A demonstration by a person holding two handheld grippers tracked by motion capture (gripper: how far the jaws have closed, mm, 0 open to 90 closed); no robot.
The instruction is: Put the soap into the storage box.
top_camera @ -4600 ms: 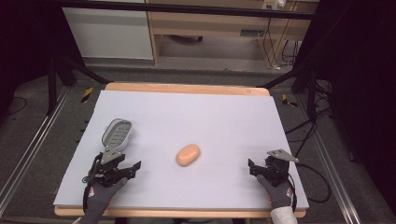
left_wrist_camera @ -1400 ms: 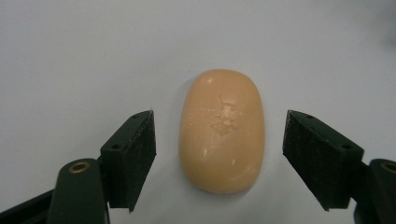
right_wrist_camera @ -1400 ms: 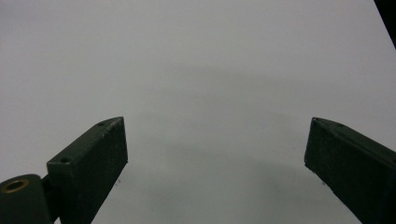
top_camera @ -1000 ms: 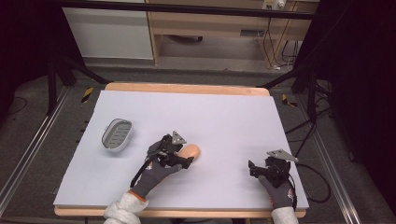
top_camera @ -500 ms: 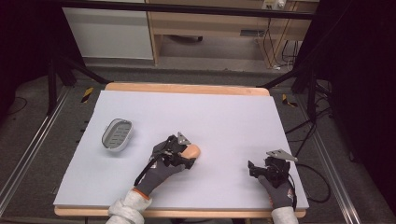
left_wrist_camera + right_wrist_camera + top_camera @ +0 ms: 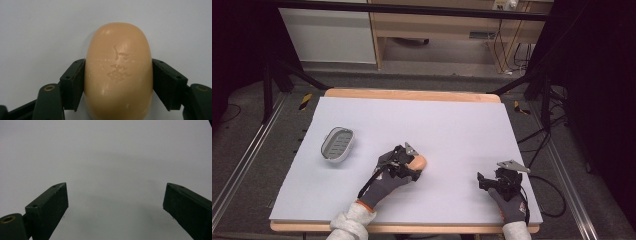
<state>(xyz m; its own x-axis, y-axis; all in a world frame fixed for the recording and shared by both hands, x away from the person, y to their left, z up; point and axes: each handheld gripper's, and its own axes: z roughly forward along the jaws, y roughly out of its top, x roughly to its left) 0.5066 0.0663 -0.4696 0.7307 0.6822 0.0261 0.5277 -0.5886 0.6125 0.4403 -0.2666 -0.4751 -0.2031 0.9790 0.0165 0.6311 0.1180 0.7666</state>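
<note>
Two black jaws of the left gripper [image 6: 117, 85] pressed the flanks of a smooth, peach-coloured oval soap bar [image 6: 118, 72], near the middle of the pale table [image 6: 452, 125].

The bar's long axis ran straight ahead between the jaws, a stamped mark on top. The right gripper [image 6: 498, 181] rested well apart, jaws spread, holding nothing.

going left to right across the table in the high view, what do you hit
soap dish → left gripper, jaws closed on the soap bar → right gripper, jaws open over bare table
</note>
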